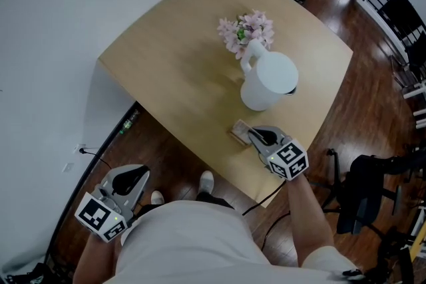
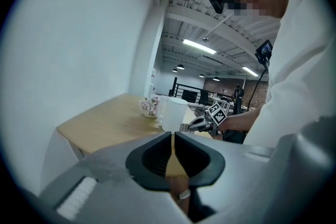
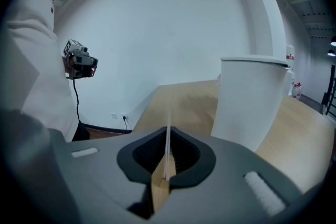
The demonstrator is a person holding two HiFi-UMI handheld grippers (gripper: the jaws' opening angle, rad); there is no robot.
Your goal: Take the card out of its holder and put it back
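A thin white card [image 3: 168, 134] stands edge-on between the pads of my right gripper [image 3: 168, 139], which is shut on it. Its lower edge sits in a small wooden holder [image 3: 159, 189]. In the head view the holder [image 1: 239, 130] rests near the table's front edge, with the right gripper [image 1: 255, 136] at its right end. My left gripper [image 1: 138, 175] hangs low at the person's left side, off the table. Its jaws [image 2: 173, 140] are shut with nothing between them.
A white pitcher [image 1: 269, 80] stands just behind the holder, with pink flowers [image 1: 246, 30] beyond it. The light wooden table [image 1: 166, 70] meets a white wall on the left. A dark office chair [image 1: 363, 199] stands on the wood floor at right.
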